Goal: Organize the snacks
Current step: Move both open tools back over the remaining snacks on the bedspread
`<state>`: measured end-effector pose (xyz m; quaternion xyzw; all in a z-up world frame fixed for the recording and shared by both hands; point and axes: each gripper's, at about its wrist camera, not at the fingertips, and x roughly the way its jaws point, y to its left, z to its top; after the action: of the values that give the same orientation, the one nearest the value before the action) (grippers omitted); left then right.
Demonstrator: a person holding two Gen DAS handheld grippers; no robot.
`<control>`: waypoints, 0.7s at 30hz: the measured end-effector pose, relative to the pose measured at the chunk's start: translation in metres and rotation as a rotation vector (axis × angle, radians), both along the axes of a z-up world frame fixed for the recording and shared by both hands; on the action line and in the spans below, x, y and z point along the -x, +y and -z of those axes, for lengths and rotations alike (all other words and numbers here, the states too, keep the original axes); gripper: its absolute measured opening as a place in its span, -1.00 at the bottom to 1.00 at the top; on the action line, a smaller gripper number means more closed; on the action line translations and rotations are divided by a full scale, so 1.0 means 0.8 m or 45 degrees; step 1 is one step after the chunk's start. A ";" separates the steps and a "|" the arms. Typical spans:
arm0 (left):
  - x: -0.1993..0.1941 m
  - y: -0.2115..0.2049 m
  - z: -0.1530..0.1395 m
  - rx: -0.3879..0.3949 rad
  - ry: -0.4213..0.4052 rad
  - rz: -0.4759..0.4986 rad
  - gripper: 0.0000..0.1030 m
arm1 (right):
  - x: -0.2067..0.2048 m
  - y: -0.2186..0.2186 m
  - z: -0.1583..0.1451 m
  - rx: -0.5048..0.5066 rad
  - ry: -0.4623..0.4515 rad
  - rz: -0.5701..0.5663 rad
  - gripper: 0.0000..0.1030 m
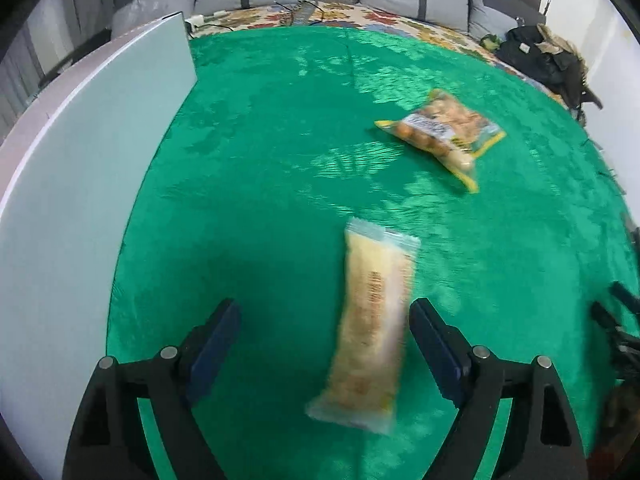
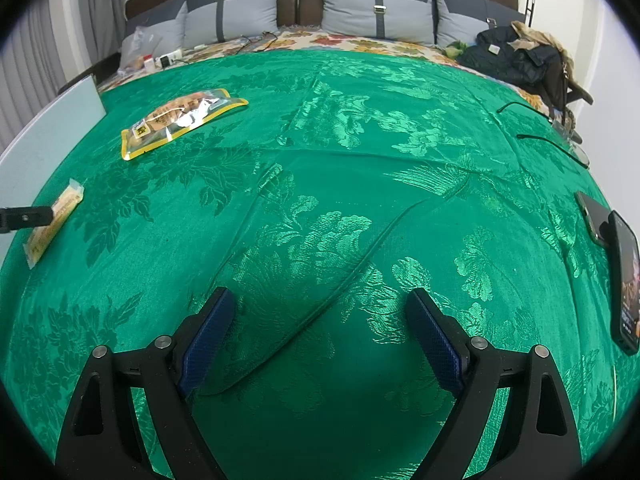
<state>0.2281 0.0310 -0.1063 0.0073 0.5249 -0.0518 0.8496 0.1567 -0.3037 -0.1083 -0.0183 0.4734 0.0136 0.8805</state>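
Left tongs point(image 1: 324, 344): yours gape wide, long crinkly clear-wrapped snack bar point(image 1: 372, 328) between, ungripped.
Right tongs point(image 2: 320, 336): spread empty above glossy green brocade bedspread point(image 2: 360, 160).

Two snacks on the bedspread, a board at its left edge.
The long packet point(image 1: 374, 328) lies nearest the foot; the pouch point(image 1: 440, 130) lies farther toward the pillows point(image 2: 376, 8); phones point(image 2: 624, 280) rest along the bedspread's point(image 2: 360, 140) right edge, board point(image 1: 88, 184) left.
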 end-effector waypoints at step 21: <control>0.004 0.013 0.016 -0.040 -0.195 0.002 1.00 | 0.000 0.001 0.001 0.009 0.003 0.003 0.76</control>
<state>0.2245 0.0412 -0.1194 0.0249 0.4590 -0.0436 0.8870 0.1569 -0.3031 -0.1087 -0.0207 0.4744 0.0110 0.8800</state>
